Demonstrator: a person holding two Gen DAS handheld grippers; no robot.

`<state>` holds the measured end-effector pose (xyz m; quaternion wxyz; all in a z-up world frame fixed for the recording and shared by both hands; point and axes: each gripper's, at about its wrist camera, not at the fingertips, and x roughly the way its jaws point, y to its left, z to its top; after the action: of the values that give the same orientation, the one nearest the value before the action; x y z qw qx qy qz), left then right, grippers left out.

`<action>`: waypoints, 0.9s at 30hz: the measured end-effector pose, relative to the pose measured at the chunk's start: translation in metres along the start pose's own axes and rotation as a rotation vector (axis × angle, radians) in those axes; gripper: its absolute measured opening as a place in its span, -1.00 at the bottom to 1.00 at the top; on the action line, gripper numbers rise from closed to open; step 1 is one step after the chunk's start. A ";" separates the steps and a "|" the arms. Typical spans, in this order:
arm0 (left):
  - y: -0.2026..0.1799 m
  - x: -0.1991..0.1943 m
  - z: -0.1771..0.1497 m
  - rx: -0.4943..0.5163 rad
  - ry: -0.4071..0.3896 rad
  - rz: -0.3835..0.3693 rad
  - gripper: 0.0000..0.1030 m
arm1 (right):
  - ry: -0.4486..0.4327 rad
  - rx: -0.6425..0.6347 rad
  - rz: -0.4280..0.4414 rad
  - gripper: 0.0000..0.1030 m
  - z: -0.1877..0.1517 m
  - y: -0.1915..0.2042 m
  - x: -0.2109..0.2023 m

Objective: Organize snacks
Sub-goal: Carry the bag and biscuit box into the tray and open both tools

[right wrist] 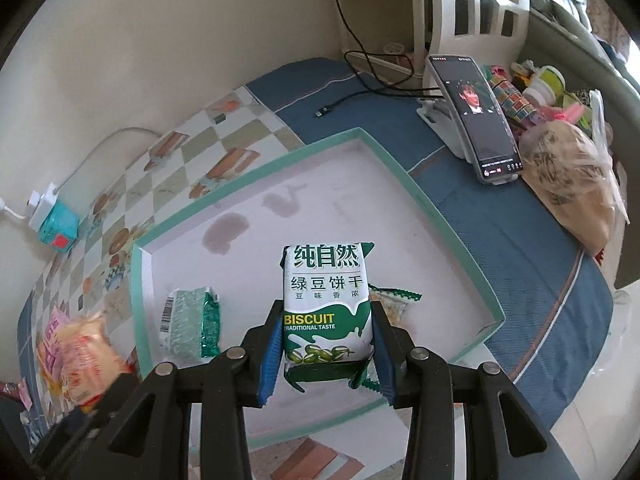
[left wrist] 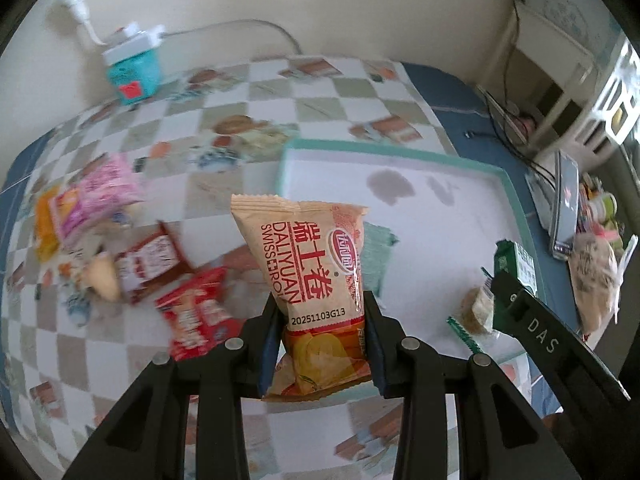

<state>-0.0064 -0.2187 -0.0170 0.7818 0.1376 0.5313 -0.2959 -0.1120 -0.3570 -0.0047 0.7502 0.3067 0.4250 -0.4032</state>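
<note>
Left wrist view, Swiss roll packet (left wrist: 316,280): upright, pinched between the left gripper (left wrist: 322,344) pads, above the checkered cloth (left wrist: 320,120) near the tray (left wrist: 400,148) edge.
Biscuit packet (right wrist: 326,308): clamped by the right gripper (right wrist: 326,356), over the tray's near edge.
Loose snacks (left wrist: 120,248): heaped beside the tray.

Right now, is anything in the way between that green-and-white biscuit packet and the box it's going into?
Nothing visible blocks it. The green-and-white biscuit packet, clamped in the right gripper, hangs over the teal-rimmed white box. Two small packets lie on the box floor beside it, with bare floor elsewhere.
</note>
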 end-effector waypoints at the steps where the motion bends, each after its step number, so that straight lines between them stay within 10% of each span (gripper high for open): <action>1: -0.003 0.004 0.001 0.007 0.003 -0.002 -0.24 | 0.000 0.001 0.001 -0.18 0.000 -0.001 0.001; 7: -0.016 0.021 0.002 0.020 0.005 -0.025 -0.21 | -0.002 -0.010 0.019 -0.17 0.001 0.003 0.005; 13: -0.007 0.018 0.006 0.013 -0.020 0.001 0.34 | 0.002 0.021 0.046 -0.08 0.002 0.003 0.010; 21: 0.041 0.003 0.012 -0.126 -0.009 0.079 0.74 | 0.023 0.022 -0.006 0.88 0.000 0.001 0.014; 27: 0.118 -0.006 0.012 -0.349 0.019 0.178 0.82 | 0.046 -0.046 0.010 1.00 -0.007 0.019 0.017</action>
<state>0.0728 -0.1300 -0.0182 0.8118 0.0491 0.5677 -0.1276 -0.0934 -0.3479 -0.0209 0.7492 0.3005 0.4498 -0.3823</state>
